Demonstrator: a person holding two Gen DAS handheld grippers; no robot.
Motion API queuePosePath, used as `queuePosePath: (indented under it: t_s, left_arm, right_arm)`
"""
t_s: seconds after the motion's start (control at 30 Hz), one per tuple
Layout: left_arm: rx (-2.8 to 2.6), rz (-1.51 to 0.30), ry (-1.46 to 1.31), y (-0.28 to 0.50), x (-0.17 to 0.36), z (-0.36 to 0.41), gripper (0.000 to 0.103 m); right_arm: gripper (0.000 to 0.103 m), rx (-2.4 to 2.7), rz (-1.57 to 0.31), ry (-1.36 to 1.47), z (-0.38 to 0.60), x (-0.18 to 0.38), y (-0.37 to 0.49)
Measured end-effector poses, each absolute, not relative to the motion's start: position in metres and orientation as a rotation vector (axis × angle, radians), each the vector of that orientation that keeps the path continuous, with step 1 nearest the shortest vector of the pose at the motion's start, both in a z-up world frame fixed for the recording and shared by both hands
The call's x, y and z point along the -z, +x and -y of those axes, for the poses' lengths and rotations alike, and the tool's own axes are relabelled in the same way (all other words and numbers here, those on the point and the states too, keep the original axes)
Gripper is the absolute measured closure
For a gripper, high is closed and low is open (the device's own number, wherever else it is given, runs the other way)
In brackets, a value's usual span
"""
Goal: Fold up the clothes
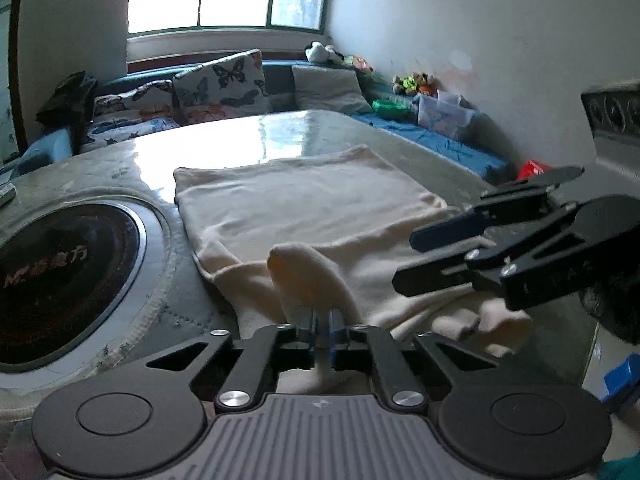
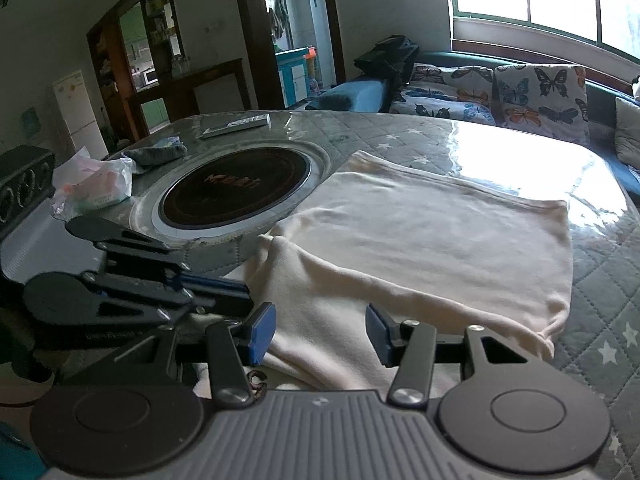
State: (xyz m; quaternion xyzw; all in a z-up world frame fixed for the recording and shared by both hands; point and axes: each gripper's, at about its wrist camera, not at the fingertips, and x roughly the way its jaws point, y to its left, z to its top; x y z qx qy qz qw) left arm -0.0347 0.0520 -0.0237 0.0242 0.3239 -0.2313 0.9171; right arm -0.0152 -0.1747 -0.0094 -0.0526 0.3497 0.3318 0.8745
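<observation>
Low over the table (image 2: 520, 148), left hand-held gripper (image 1: 322, 322) pinching the cream garment (image 1: 320, 208), right hand-held gripper (image 2: 320, 334) spread above it.

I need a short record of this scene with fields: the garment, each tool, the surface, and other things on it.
garment: cream cloth, partly folded, lying on the table
left tool: shut on a raised fold of the cloth near its front edge
right tool: open, above the cloth's near edge, holding nothing
surface: table with quilted star cover under clear sheet
built-in: round dark cooktop, beside the cloth
other items: plastic bag, remote control
</observation>
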Motion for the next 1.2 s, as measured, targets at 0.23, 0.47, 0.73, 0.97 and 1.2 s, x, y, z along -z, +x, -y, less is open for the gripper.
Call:
queuePosePath:
  t_s: [0.23,0.47,0.73,0.97,1.2]
  left_arm:
    - [0.450,-0.635,-0.002,-0.044,0.017,-0.064,0.103]
    - [0.465,-0.648,-0.010,-0.044,0.015,-0.065,0.097]
    - [0.477,-0.670,0.059,-0.035,0.024,-0.052,0.088]
    - [0.492,-0.663,0.105,-0.036,0.030,-0.047,0.094]
    - [0.433,-0.621,0.046,-0.043,0.022,-0.056,0.100]
  right_arm:
    - [0.052,-0.687,-0.731,-0.112,0.173,0.011,-0.011]
    - [0.052,-0.682,-0.720,-0.107,0.168,0.010,-0.006]
    - [0.052,-0.685,-0.725,-0.103,0.167,0.012,-0.007]
    - [0.052,-0.689,-0.737,-0.101,0.166,0.017,-0.004]
    - [0.052,-0.684,-0.740,-0.101,0.166,0.019,-0.004]
